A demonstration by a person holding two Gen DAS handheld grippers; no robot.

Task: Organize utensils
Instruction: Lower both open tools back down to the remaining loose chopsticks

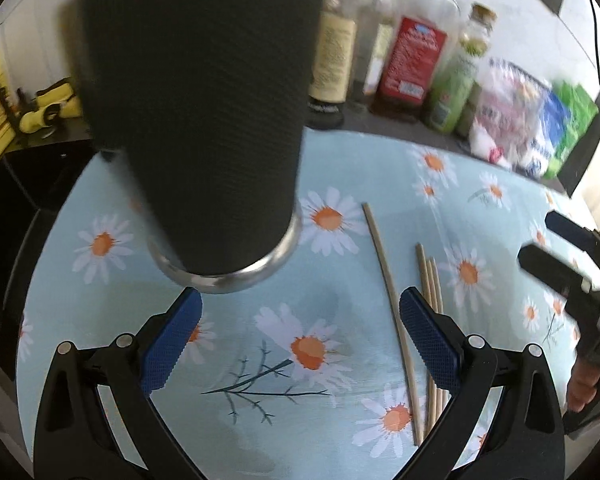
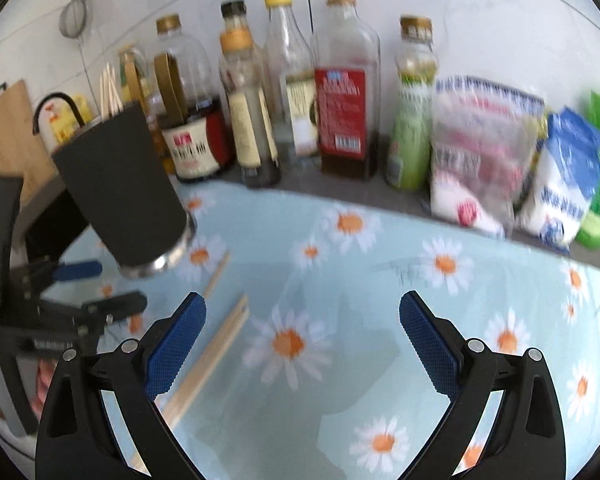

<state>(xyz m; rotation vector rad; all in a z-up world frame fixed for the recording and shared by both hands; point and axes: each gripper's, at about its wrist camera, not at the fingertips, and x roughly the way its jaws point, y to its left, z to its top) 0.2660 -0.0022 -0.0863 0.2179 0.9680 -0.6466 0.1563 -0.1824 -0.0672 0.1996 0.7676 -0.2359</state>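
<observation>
Two low wrist views — shared tablecloth

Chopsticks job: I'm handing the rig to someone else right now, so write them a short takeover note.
Left tool: open, holding nothing, just short of the black holder.
Right tool: open, holding nothing, over the daisy cloth.
Black holder stands on the cloth; some chopsticks are already in it.
Loose chopsticks lie on the cloth: one apart, the others bunched.
Left to do: pick up the loose ones and drop them into the holder.
</observation>
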